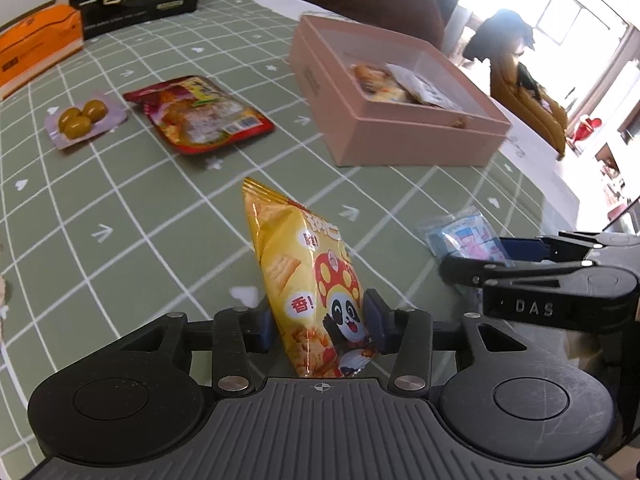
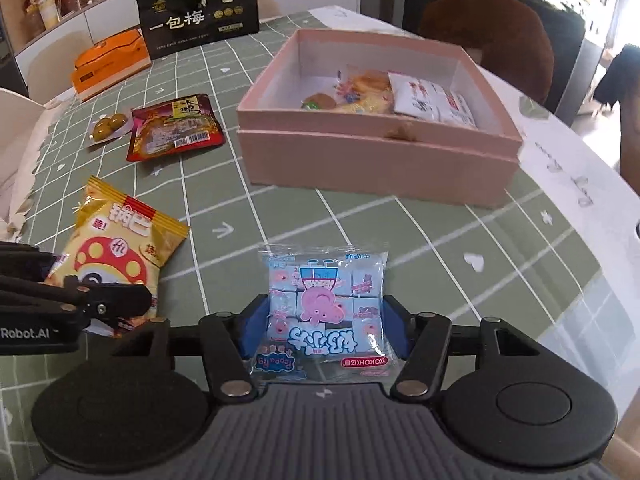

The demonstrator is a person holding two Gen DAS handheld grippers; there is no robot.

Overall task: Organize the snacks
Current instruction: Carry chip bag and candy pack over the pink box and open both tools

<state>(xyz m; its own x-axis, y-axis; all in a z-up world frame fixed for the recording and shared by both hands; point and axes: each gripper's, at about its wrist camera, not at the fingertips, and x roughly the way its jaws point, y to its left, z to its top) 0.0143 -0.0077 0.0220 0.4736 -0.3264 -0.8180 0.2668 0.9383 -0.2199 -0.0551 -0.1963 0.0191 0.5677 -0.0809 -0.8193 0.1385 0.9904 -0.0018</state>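
A yellow snack bag (image 1: 304,264) with a panda and mushroom print stands tilted between the pads of my left gripper (image 1: 319,324), which press on both its sides. The right wrist view shows the same bag (image 2: 116,240) low on the green checked cloth, with the left gripper's fingers (image 2: 116,298) over its near end. My right gripper (image 2: 322,328) is shut on a clear blue pack of pink-pig sweets (image 2: 324,296), its blue pads against both edges. That pack (image 1: 468,236) shows at the right of the left wrist view. An open pink box (image 2: 360,160) ahead holds several snacks.
A red pouch (image 2: 172,128) and a small pack of green olives (image 2: 108,126) lie left of the pink box (image 1: 400,136). An orange box (image 2: 108,64) and a black bag (image 2: 196,8) stand at the far edge. A brown chair (image 2: 488,28) is behind the box.
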